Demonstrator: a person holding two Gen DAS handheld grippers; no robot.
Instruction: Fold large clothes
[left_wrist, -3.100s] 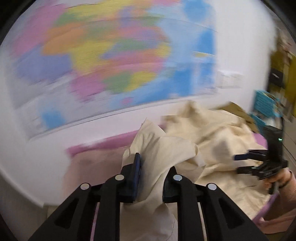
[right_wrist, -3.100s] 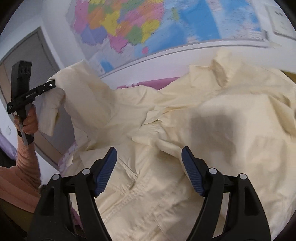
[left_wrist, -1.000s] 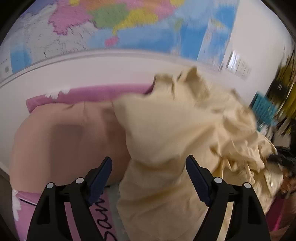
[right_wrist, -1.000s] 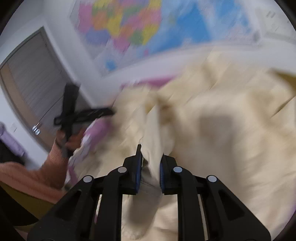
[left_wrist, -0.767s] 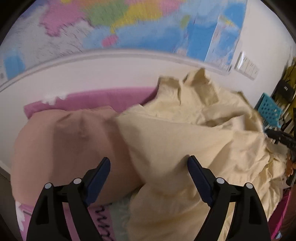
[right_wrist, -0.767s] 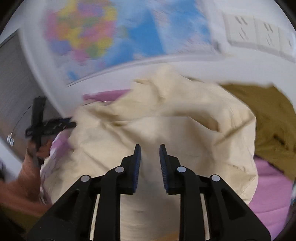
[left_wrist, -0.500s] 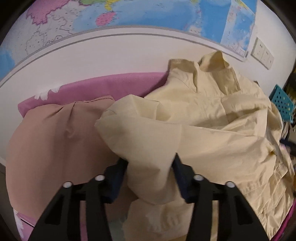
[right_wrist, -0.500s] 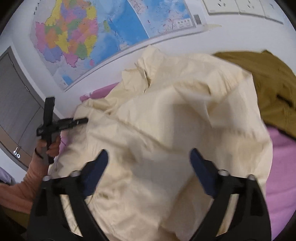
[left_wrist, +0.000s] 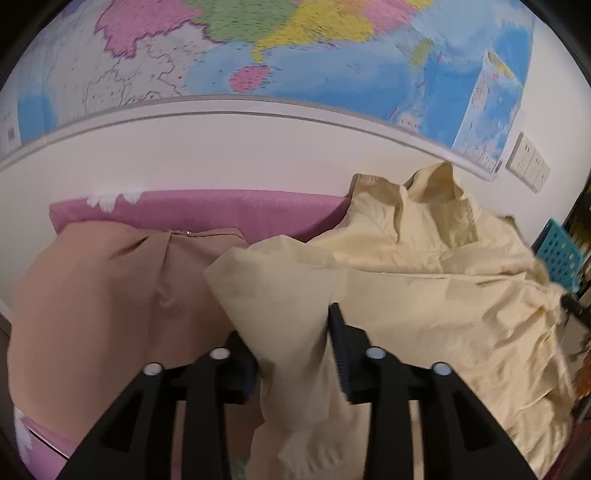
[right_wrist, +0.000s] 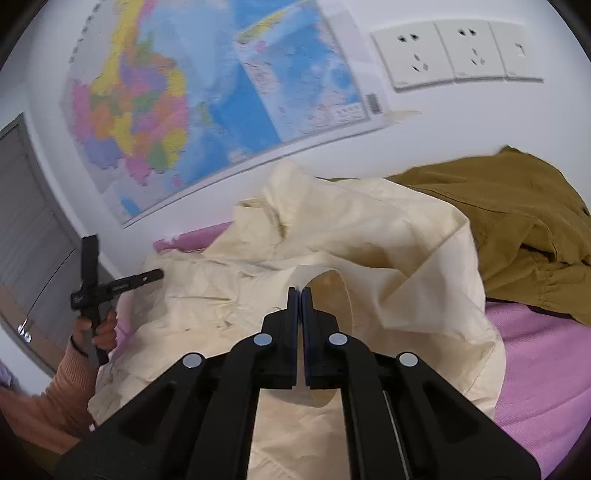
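The cream shirt (left_wrist: 424, 295) lies crumpled on the pink bed (left_wrist: 207, 210), its collar pushed up against the wall beyond the fingers of both tools. The left gripper (left_wrist: 291, 350) has a thick bunch of the shirt's left part wedged between its 2 fingers, which sit partly closed around it; the grip looks bulky rather than tight. The right gripper (right_wrist: 300, 306) has its 2 fingers clenched together at a raised fold of the shirt; whether any cloth is actually caught between them I cannot tell, since the pads meet with no visible fabric in the seam.

A tan garment (left_wrist: 110, 295) lies just left of the left fingers, touching the shirt, and an olive garment (right_wrist: 517, 221) lies to the right of the right fingers, with the shirt's edge overlapping it.

Risks from here, as I judge them: the left bunch may hold several layers, so lifting could drag a tangle instead of a clean edge. The right fingers may come away empty. Pulling the shirt sideways could also drag either neighbouring garment along.
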